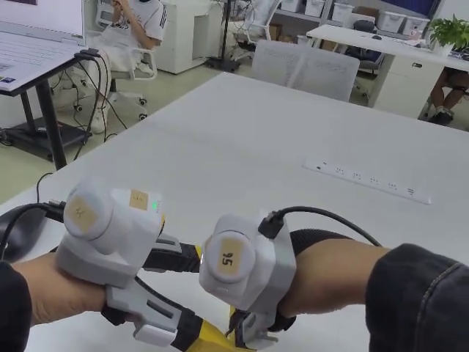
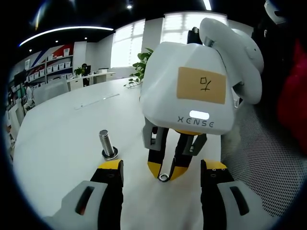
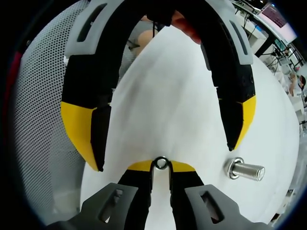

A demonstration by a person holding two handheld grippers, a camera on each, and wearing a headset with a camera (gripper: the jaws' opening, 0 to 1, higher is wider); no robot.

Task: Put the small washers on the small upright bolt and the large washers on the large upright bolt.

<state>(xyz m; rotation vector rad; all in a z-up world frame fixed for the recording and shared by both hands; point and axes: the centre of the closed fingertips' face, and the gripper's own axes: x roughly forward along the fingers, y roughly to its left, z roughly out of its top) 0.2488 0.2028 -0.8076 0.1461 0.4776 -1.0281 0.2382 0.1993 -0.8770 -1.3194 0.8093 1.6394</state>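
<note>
White table [image 2: 62, 143] lay under both your grippers, which faced each other tip to tip. Your right gripper [image 3: 162, 166] was pinching a small washer [image 2: 163, 177] between its yellow tips, low at the table surface. Your left gripper [image 2: 162, 164] had its jaws spread wide, one on each side of that washer, holding nothing. Near them a bolt [image 2: 106, 143] stood upright with another washer [image 2: 110, 155] around its base.
</note>
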